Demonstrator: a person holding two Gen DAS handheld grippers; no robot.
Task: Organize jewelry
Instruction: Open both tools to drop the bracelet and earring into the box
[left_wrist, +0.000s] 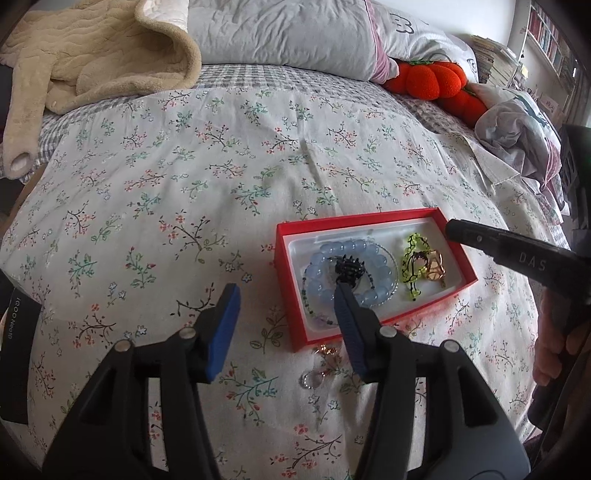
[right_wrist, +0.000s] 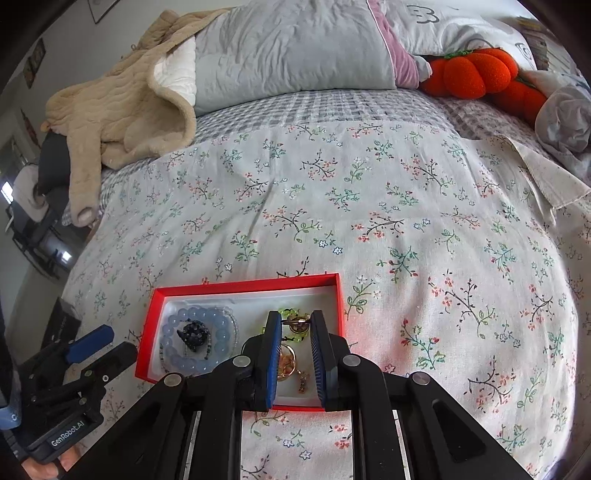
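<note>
Left gripper (left_wrist: 288, 314) is seen with jaws apart, empty, over the red box (left_wrist: 291, 310) near edge. Inside the box: blue bead bracelet (left_wrist: 373, 258), black clip (left_wrist: 349, 269), green piece (left_wrist: 412, 258). Two small pieces (left_wrist: 321, 365) remain on the bed (left_wrist: 184, 166) just before the box. Right gripper (right_wrist: 293, 354) is nearly closed, apparently empty.

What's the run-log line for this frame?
left tool: open, empty | right tool: narrow gap, empty | red box: jewelry inside | loose piece: on bedspread
</note>
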